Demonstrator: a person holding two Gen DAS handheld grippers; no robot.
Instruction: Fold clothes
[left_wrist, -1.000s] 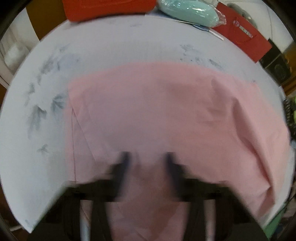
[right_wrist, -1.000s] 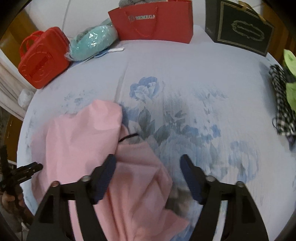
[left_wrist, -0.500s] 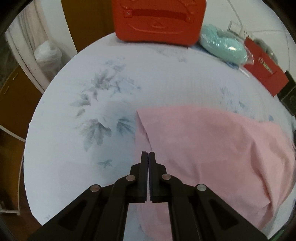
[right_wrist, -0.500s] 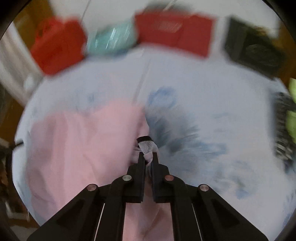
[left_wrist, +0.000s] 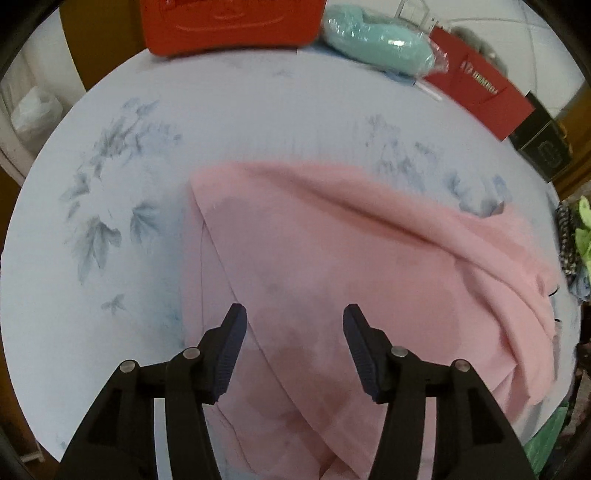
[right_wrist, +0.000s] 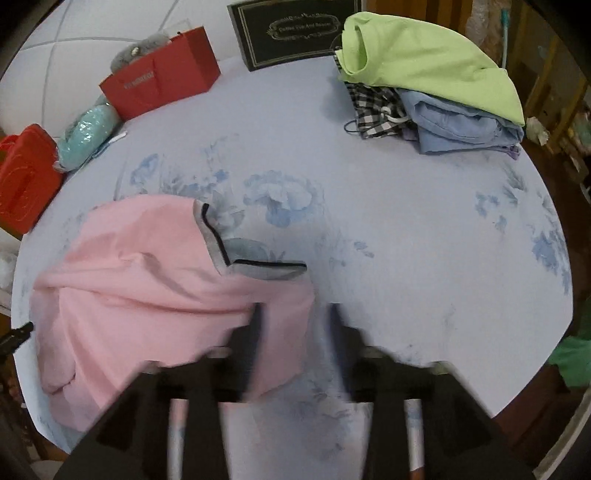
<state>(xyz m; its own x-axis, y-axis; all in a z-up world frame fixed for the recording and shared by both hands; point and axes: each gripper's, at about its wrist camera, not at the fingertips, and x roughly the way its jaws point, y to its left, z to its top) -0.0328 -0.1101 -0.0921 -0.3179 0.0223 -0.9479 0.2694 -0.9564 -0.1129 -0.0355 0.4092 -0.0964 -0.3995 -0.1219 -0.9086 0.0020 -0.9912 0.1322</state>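
Am holding left gripper (left_wrist: 291, 332) over pink shirt (left_wrist: 369, 277); jaws opening, nothing pinched, cloth lying beneath them. Right gripper (right_wrist: 293, 325) blurring at shirt's near edge; jaws opening, pads pressing on nothing. Shirt lying half-folded on floral desk (right_wrist: 406, 221), grey collar (right_wrist: 266, 267) showing. Red paper bag (right_wrist: 162, 85) holding grey plush toy (right_wrist: 138, 50). Clothes pile (right_wrist: 432, 81) sitting well apart.

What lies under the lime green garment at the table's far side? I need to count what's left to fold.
Under the lime green garment sit a black-and-white checked piece and a light blue garment. A purple edge peeks out below; anything deeper in the pile is covered.
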